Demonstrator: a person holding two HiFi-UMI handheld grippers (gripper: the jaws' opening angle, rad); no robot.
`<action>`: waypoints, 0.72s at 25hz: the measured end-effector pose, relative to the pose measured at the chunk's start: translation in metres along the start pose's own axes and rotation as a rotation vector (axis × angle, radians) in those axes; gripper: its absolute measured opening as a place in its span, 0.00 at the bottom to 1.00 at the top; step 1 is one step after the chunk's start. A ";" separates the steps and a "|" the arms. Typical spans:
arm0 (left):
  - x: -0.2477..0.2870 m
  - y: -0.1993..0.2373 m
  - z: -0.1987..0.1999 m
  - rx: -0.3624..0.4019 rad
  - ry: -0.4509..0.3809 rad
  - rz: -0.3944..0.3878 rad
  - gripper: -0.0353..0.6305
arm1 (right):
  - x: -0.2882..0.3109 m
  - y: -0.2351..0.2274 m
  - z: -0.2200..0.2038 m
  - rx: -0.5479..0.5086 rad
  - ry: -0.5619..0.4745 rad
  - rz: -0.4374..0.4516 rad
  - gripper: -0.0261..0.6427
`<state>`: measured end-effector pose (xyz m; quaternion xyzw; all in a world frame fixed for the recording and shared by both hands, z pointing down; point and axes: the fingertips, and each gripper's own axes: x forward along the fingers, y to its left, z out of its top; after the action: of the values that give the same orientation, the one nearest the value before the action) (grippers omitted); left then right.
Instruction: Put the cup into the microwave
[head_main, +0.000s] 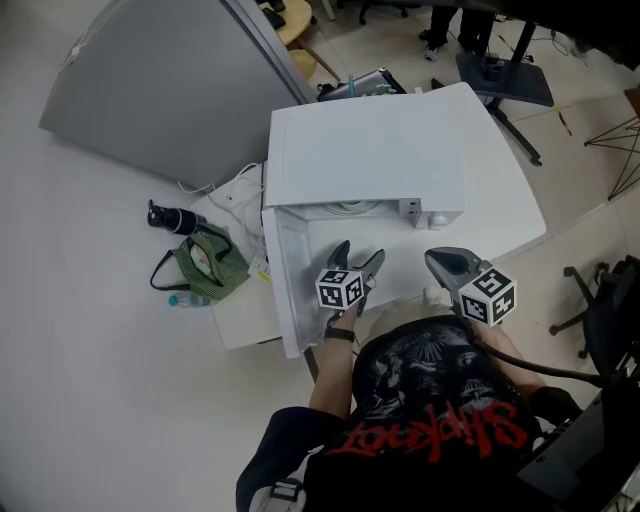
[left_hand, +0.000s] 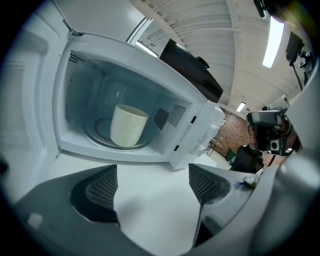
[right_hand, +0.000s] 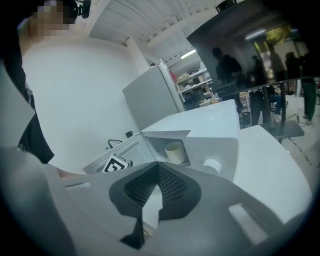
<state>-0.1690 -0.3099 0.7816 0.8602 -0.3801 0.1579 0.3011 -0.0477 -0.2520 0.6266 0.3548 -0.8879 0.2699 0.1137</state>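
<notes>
microwave (head_main: 390, 150) mouth open | cup (left_hand: 128, 125) mid-cavity | door (head_main: 283, 285) flanks left

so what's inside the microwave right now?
One cream cup, standing upright on the turntable in the microwave cavity, with the door open. Nothing else shows in there. The cup's inside and the part of the turntable behind it are hidden.

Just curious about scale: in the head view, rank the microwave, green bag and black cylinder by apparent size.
1. microwave, by far the largest
2. green bag
3. black cylinder, somewhat smaller than the bag
</notes>
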 end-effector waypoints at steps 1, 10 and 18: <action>-0.002 -0.009 0.001 0.009 -0.008 -0.012 0.72 | 0.002 0.001 0.000 -0.008 0.004 0.009 0.04; -0.047 -0.072 0.046 0.093 -0.179 -0.004 0.50 | 0.019 0.020 0.008 -0.121 0.005 0.102 0.13; -0.097 -0.107 0.090 0.194 -0.272 -0.042 0.49 | 0.034 0.045 0.027 -0.142 -0.055 0.221 0.58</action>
<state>-0.1493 -0.2560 0.6214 0.9064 -0.3823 0.0695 0.1658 -0.1039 -0.2599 0.5995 0.2530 -0.9412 0.2074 0.0839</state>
